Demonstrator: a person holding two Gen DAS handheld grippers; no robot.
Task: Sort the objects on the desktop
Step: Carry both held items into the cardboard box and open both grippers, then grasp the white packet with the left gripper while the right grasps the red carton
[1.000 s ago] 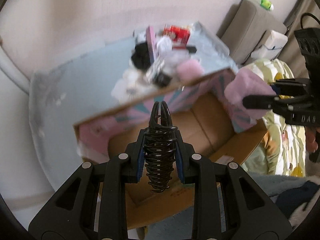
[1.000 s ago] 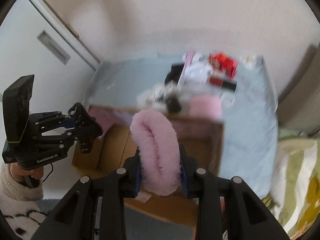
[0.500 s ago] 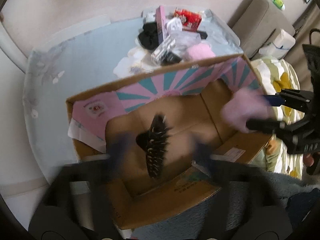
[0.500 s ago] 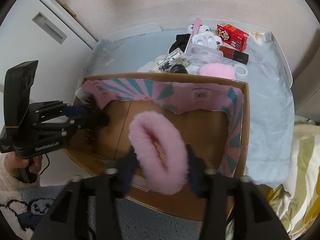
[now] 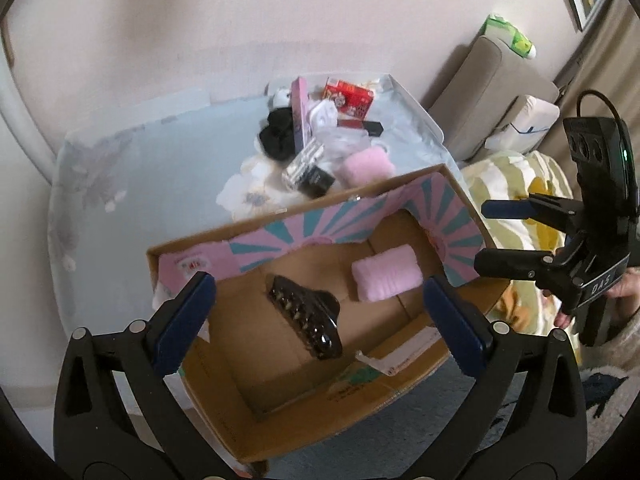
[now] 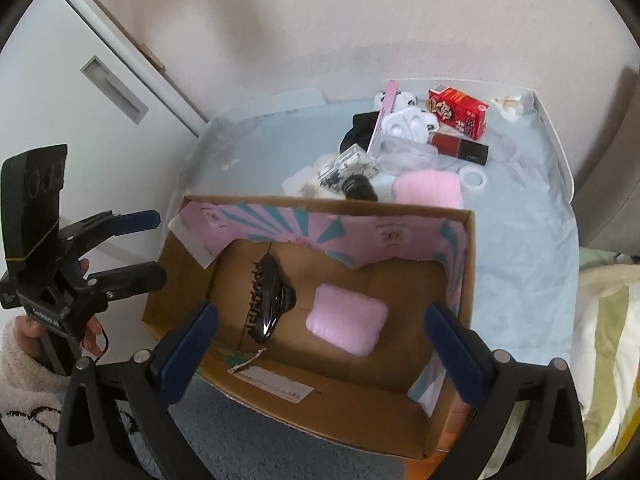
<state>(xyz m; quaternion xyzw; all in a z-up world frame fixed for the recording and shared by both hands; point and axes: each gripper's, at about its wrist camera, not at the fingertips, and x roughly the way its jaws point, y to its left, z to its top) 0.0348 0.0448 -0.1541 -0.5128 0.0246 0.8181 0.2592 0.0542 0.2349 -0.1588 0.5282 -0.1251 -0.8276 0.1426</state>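
An open cardboard box [image 5: 404, 394] [image 6: 360, 400] with pink and teal inner flaps stands in front of a low table. On its floor lie a dark hair claw clip [image 5: 306, 317] [image 6: 267, 299] and a pink fluffy scrunchie [image 5: 386, 279] [image 6: 346, 318]. My left gripper [image 5: 320, 320] hangs open and empty above the box; it also shows in the right wrist view [image 6: 154, 244]. My right gripper [image 6: 322, 340] is open and empty above the box; it also shows in the left wrist view [image 5: 486, 236].
On the light blue table [image 5: 160, 168] [image 6: 520, 240] behind the box lies a pile: another pink fluffy item [image 5: 368, 166] [image 6: 428, 188], a red carton [image 5: 350, 98] [image 6: 458, 111], a black cloth [image 5: 276, 136], a tape roll [image 6: 473, 178], and small cases. A white cabinet [image 6: 60, 92] stands left; a sofa [image 5: 496, 88] right.
Both grippers opened. The claw clip dropped from my left gripper and the pink scrunchie from my right; both now lie on the box floor.
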